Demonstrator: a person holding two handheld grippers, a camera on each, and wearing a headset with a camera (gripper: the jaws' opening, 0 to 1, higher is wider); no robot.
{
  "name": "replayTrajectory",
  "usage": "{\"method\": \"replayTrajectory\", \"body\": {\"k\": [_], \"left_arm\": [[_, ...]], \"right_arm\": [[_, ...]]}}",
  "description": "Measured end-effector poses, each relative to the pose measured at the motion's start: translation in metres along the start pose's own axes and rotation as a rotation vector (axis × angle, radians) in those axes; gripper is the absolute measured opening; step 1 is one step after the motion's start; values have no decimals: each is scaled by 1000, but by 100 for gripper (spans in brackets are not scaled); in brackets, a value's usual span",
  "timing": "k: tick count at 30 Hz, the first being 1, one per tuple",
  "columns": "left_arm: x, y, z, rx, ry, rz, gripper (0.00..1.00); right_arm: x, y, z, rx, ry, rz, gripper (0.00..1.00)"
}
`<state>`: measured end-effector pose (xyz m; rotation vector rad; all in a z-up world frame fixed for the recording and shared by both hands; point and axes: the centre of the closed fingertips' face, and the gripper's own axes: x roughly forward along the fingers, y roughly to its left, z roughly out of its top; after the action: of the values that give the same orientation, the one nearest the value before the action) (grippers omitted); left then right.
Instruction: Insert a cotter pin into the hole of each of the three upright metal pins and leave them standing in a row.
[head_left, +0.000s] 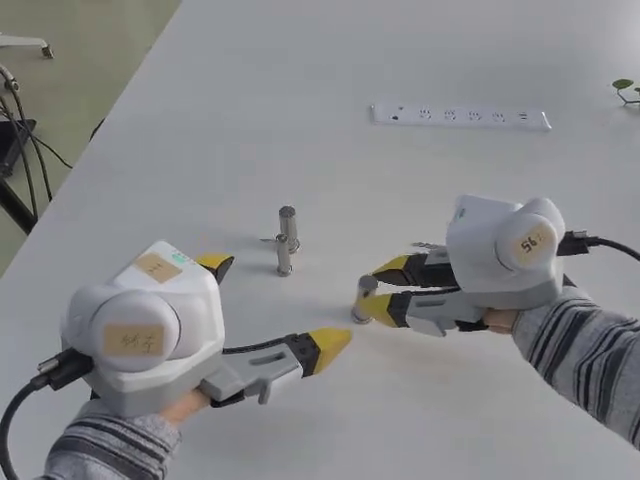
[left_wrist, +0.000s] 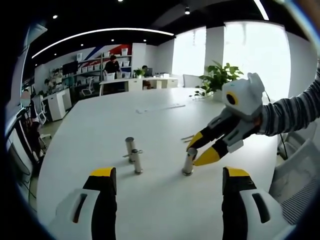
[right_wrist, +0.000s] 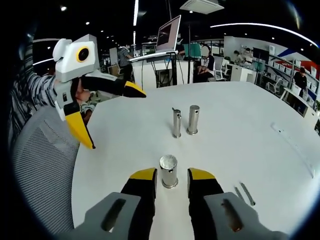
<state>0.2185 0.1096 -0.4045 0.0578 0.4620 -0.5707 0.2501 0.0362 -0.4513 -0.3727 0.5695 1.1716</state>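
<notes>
The table (head_left: 300, 100) is seen as a smooth, matt white surface. On the table, three pins (head_left: 288, 228) are made out as bare metal with a satin, softly reflective finish. The left gripper (head_left: 278, 302) and right gripper (head_left: 368, 291) are cased in matt white plastic, with grey plastic jaws tipped in smooth yellow. Paper labels (head_left: 133, 340) are stuck on the casings. The sleeves (head_left: 590, 350) over the table are of striped knitted cloth.
</notes>
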Motion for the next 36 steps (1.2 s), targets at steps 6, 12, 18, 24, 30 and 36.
{"method": "replayTrajectory", "body": {"k": [6,12,18,24,30,36], "left_arm": [[0,0,0,-30,-6,-1,88],[-1,4,-1,-28,0,22,95],[-2,6,-4,-45,9,30,96],[-4,10,-5,-33,6,47,98],[-4,11,-9,-23,22,53,99],[-5,11,-11,-25,27,53,99]], "right_arm": [[-14,-12,-5,7,25,-30,21],[-29,-37,-11,6,91,-101,19],[-36,-62,-28,1,206,-148,16],[-36,-79,-36,34,255,-167,16],[-35,-94,-49,6,335,-177,16],[-32,-100,-59,10,386,-163,15]]}}
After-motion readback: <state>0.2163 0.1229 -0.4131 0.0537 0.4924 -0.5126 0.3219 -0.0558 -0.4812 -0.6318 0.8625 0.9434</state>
